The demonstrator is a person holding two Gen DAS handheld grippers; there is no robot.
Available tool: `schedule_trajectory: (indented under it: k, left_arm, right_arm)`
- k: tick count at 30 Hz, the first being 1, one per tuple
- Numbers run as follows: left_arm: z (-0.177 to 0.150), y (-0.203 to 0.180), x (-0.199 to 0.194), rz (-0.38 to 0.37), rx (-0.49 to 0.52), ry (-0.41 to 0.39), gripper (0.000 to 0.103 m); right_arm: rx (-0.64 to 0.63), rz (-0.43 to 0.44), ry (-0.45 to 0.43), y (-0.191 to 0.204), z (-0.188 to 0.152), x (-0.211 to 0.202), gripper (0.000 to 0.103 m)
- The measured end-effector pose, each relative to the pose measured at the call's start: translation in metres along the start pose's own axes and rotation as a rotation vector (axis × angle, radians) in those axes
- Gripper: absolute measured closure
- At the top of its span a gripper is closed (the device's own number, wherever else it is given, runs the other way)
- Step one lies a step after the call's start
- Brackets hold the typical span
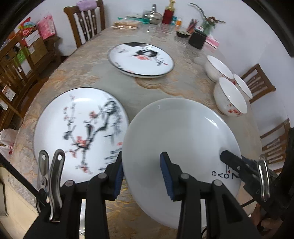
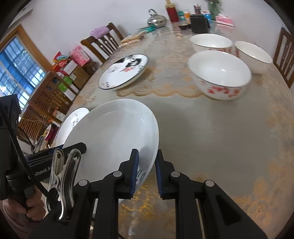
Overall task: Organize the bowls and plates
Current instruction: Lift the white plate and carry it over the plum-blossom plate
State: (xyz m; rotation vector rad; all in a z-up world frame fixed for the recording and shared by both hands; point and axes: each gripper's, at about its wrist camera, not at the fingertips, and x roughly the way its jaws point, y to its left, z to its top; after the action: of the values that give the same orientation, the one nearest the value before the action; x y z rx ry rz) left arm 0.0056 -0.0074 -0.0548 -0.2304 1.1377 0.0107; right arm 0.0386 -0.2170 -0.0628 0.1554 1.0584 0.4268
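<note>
A plain white plate [image 1: 180, 147] is tilted above the table's near edge; it also shows in the right wrist view [image 2: 114, 136]. My left gripper [image 1: 140, 176] straddles its left rim with the jaws apart, open. My right gripper [image 2: 146, 172] is closed on the plate's right rim; its fingers [image 1: 237, 163] show in the left wrist view. A plum-blossom plate [image 1: 80, 132] lies to the left on the table. Another painted plate [image 1: 141, 58] lies farther back. Three white bowls with red flowers [image 2: 220, 75] stand at the right.
The oval table [image 2: 211, 132] has a lace-patterned cover. At the far end stand a kettle [image 1: 152, 15], a red bottle [image 1: 168, 12], a black box [image 1: 197, 39] and a small dark dish. Wooden chairs [image 1: 86, 22] stand around it. A shelf [image 2: 55, 88] stands left.
</note>
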Motion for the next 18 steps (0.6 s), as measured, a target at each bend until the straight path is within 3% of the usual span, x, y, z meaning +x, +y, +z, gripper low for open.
schedule_trajectory:
  k: [18]
  left_arm:
    - [0.015,0.110,-0.013,0.044,-0.004,0.011,0.064]
  right_arm:
    - [-0.007,0.031,0.020,0.099,0.003,0.048,0.084]
